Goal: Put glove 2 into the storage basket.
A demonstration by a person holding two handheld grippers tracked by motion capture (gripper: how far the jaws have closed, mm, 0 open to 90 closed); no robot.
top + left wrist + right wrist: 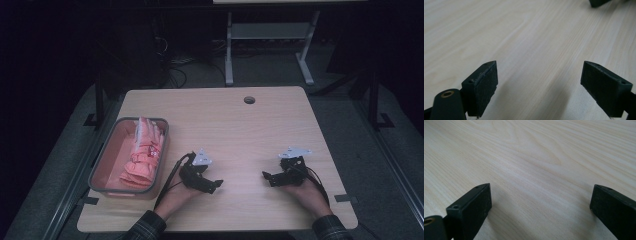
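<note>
Pale wood table (240,130) lies bare under both wide-open, empty grippers, left gripper (209,185) and right gripper (270,177), so a careless reach for the pink cloth (142,157) could shove its grey bin (100,167) off the edge.

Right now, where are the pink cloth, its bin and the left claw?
pink cloth (142,157), high view, middle of the folded pile.
bin (98,167), high view, grey left rim.
left claw (216,185), high view, between its open tips.
</note>
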